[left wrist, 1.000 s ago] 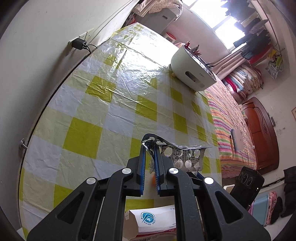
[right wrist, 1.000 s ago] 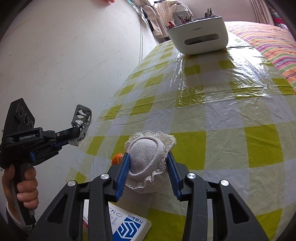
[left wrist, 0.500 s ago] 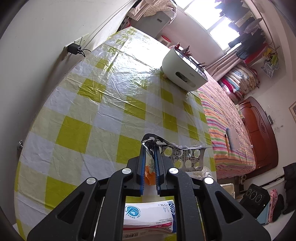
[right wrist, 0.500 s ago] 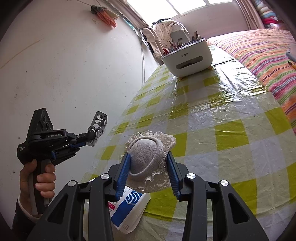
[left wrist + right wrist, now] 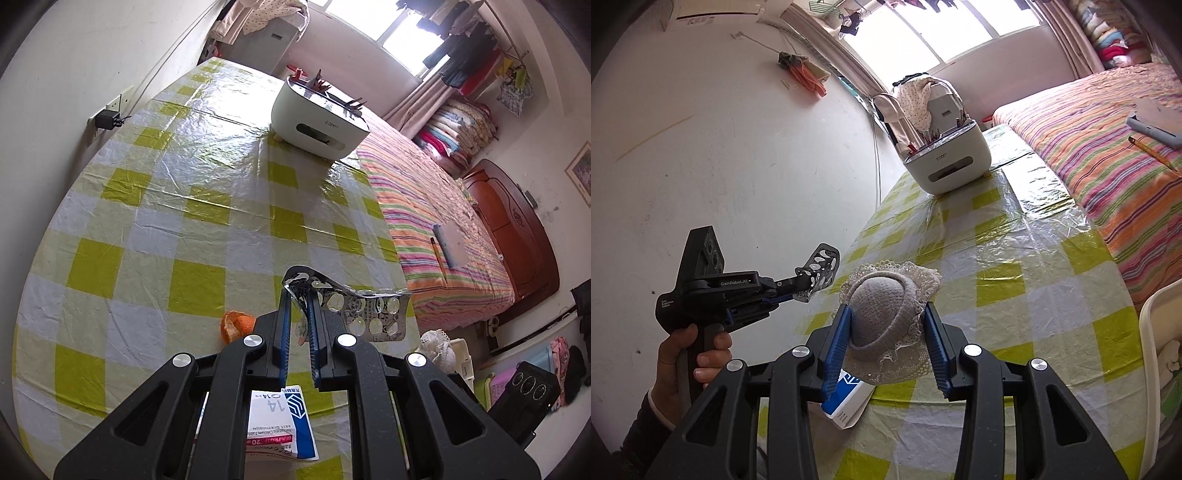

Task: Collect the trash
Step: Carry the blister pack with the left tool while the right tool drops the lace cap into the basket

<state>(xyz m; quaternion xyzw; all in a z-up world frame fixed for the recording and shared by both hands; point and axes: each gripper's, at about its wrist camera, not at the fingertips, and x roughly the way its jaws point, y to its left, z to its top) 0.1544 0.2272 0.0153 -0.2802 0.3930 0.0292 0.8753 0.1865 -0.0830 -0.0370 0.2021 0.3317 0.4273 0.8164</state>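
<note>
- We are pinching an emptied pill blister sheet (image 5: 364, 314) by its crumpled end in our left gripper (image 5: 300, 314), the blue pads pressed close on the foil; the sheet is sticking out to the right, lifted clear of the table.
- In the right wrist view the same left gripper (image 5: 809, 282) is hanging at the left, above the table's near left edge, with the blister sheet (image 5: 822, 264) angled up from its tip and a hand (image 5: 690, 363) wrapped round its handle.
- We are clamping a grey knitted cap with a lace brim (image 5: 888, 319) between the blue pads of our right gripper (image 5: 886, 347), jaws held apart by its bulk.
- The checked yellow-and-white tablecloth (image 5: 155, 192) is lying under both tools, covered in shiny plastic film.
- A piece of orange peel (image 5: 236, 325) is lying on the cloth just left of the left gripper's fingers.
- A blue-and-white medicine box (image 5: 282, 424) is lying at the near edge, partly hidden under the left gripper's frame; the same box (image 5: 846, 400) is showing beneath the cap.
- A white holder with pencils (image 5: 317, 118) is standing at the far end of the table, well apart from us.
- A striped bed (image 5: 436, 221) is running along the right side of the table.
- A black plug adapter (image 5: 107, 120) is sitting in the wall socket on the left.
</note>
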